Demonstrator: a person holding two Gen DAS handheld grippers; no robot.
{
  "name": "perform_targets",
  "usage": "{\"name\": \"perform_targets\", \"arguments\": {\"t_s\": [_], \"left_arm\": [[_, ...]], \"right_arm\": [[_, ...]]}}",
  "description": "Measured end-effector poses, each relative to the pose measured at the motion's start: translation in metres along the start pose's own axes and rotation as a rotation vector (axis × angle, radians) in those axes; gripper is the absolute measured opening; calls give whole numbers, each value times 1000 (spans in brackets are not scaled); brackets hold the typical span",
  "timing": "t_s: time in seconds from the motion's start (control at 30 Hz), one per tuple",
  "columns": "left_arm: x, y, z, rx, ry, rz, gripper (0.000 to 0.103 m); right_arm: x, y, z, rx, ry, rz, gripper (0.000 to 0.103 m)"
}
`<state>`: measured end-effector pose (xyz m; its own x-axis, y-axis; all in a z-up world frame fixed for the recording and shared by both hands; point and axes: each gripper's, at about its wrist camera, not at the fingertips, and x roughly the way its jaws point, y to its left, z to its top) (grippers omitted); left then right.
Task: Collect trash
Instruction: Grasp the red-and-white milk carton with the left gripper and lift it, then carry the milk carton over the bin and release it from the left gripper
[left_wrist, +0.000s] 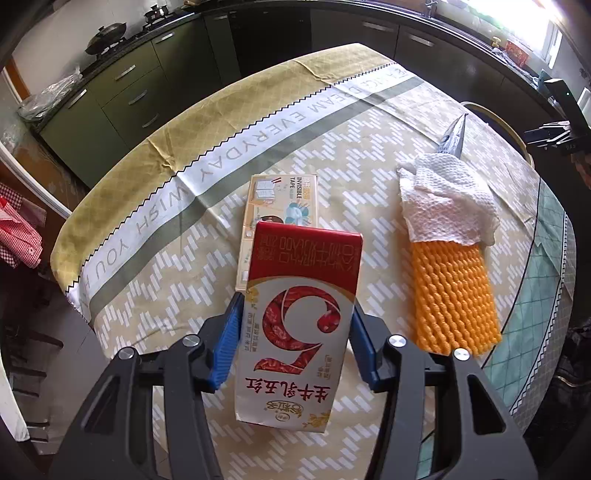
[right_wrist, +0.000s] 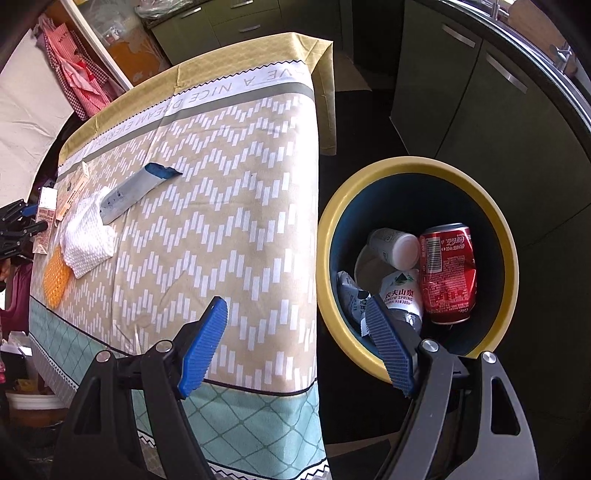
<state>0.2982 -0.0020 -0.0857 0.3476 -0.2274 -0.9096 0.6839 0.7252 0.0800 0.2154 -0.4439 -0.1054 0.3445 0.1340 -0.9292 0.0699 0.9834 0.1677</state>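
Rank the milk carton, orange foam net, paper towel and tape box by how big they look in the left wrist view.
1. Milk carton, though it sits nearest the camera.
2. Orange foam net.
3. Paper towel.
4. Tape box, partly hidden behind the carton, so unsure.

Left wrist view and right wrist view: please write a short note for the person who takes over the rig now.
Left claw: closed on the red and white milk carton, over the table.
Right claw: open, empty, beside the bin.
Done: soda can, water bottle, cup and a wrapper are in the bin.
Left: carry the carton to the bin; then the tape box, paper towel, orange foam net and the grey-blue wrapper, all on the table.
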Motion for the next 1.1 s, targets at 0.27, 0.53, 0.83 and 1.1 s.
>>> {"name": "perform_targets", "arguments": {"t_s": [0.27, 0.53, 0.83, 1.1], "left_arm": [[-36, -32, 13, 5, -31, 21, 52], [-58, -112, 63, 120, -40, -30, 52], [-52, -261, 156, 345, -77, -177, 52], [9, -374, 243, 442, -42, -224, 52]], "right_arm": [[-19, -13, -19, 28, -63, 45, 77], [-44, -45, -52, 66, -116, 28, 77], [-80, -103, -99, 154, -189, -42, 78], [-95, -146, -145, 247, -234, -28, 79]]}}
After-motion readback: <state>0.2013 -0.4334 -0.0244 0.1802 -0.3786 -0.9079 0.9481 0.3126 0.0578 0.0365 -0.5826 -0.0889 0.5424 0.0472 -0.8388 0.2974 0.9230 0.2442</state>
